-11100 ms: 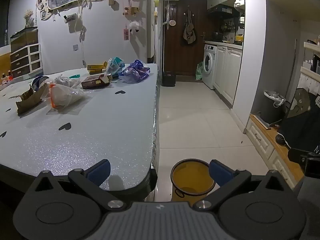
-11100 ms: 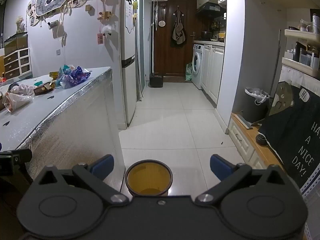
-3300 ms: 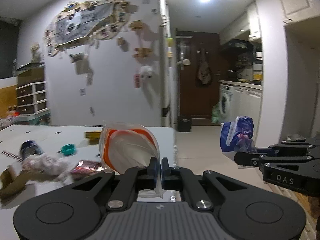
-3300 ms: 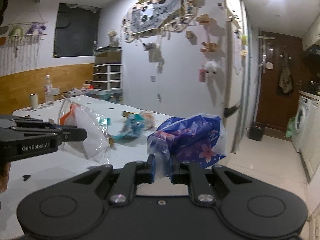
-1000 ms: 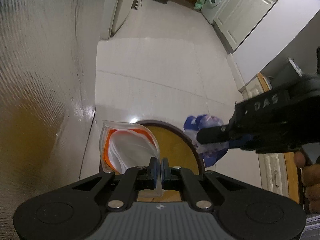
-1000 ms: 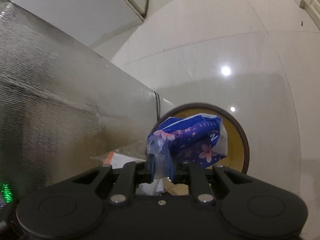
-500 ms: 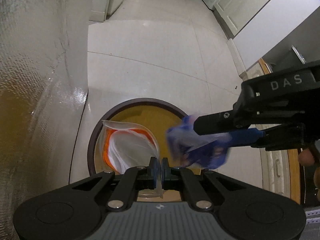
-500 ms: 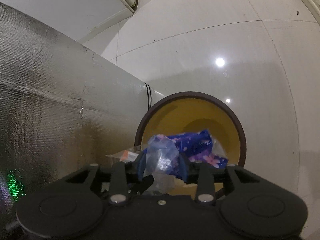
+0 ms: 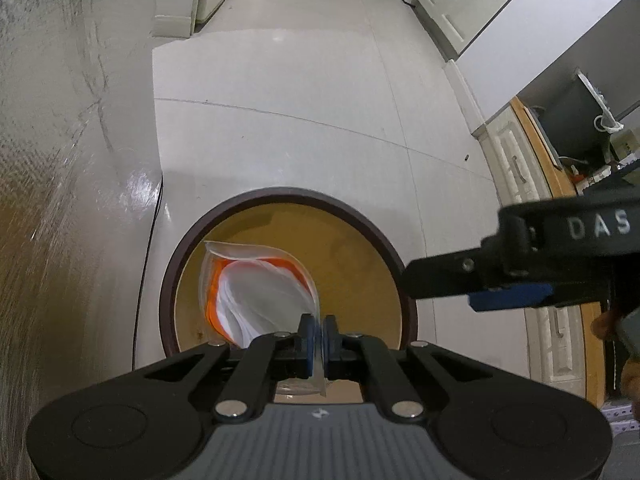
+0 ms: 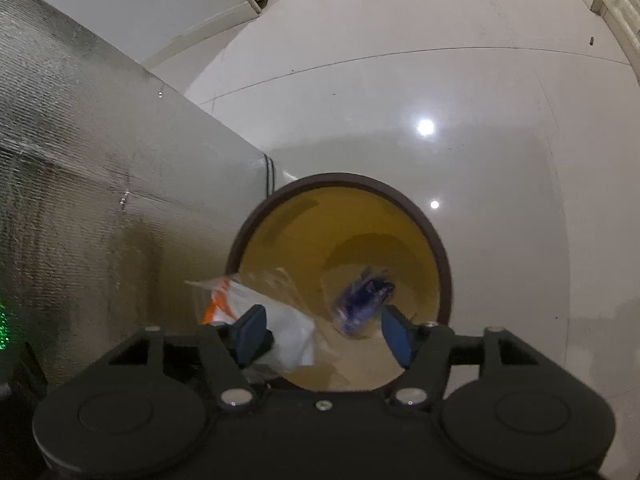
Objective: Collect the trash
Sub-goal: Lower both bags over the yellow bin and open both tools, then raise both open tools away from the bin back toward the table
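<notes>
A round yellow bin with a dark rim stands on the floor right below both grippers. My left gripper is shut on a clear plastic bag with orange and white inside, hanging over the bin's mouth. My right gripper hovers over the bin with its jaws opening and nothing between the pads. The blue flowered bag, blurred, is falling inside the bin. The clear bag shows at the bin's left rim. The right gripper's fingers reach in from the right in the left wrist view.
The silver foil-covered side of the counter rises close on the left of the bin. White tiled floor stretches ahead. White cabinets and a wooden ledge run along the right. A person's hand shows at the right edge.
The right gripper's jaws have spread and the blue flowered bag has dropped out of them into the bin. Both grippers have sunk closer to the bin. The left still grips the clear bag.
</notes>
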Motion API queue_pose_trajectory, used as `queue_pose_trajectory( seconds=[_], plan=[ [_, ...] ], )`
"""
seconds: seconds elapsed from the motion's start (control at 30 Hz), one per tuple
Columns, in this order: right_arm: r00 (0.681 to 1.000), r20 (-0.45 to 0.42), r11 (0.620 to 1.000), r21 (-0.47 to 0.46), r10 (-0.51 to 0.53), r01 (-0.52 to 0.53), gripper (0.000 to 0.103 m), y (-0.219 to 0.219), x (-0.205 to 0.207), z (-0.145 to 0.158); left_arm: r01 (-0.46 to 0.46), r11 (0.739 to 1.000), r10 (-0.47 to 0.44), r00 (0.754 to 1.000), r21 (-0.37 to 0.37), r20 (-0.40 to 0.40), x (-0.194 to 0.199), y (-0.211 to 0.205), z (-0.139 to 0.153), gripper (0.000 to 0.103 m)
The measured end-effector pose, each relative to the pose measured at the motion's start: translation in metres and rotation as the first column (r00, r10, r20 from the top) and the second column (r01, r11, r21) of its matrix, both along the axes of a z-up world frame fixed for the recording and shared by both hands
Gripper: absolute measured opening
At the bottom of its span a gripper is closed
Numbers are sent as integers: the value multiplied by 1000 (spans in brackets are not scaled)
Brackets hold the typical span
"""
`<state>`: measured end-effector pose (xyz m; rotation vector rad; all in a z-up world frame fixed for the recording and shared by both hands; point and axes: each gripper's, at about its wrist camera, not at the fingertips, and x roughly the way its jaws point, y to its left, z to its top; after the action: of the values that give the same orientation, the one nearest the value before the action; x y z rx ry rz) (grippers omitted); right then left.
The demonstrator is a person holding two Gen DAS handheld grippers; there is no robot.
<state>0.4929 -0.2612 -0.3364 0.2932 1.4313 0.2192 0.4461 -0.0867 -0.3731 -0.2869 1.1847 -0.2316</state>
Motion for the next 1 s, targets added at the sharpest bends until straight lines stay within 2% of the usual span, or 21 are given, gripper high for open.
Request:
queue_pose_trajectory(
  seconds=[0.1, 0.13, 0.23, 0.37, 0.47, 0.67, 0.87, 1.0],
  plan=[
    [1000, 15, 1000, -13, -12, 13, 90, -7, -1, -2, 7, 1000, -7, 999, 4, 42, 2, -1, 2, 6],
    [1000, 24, 1000, -18, -18, 19, 100, -9, -3, -2, 7, 1000, -7, 999, 5, 49, 3, -1, 2, 11],
    [999, 30, 999, -21, -31, 32, 103, -15, -5, -4, 9, 1000, -10, 1000, 14, 25, 4, -2, -2, 45],
    [999, 12, 999, -33, -38, 38, 103, -17, -7, -12, 28, 998, -28, 1000, 63, -3, 6, -4, 0, 66],
    [1000, 14, 998, -52, -27, 28, 103, -17, -9, -14, 36, 994, -33, 999, 100, -34, 8, -1, 0, 77],
    [1000, 14, 998, -68, 2, -1, 103, -17, -14, -18, 38, 988, -27, 997, 150, -70, 10, 6, 4, 94],
    [1000, 19, 998, -55, -5, 6, 103, -18, -16, -16, 26, 982, -9, 996, 185, -89, 10, 13, 9, 102],
    [999, 33, 999, -50, 6, -4, 103, -17, -20, -16, 30, 979, -11, 995, 201, -97, 9, 18, 14, 103]
  ],
)
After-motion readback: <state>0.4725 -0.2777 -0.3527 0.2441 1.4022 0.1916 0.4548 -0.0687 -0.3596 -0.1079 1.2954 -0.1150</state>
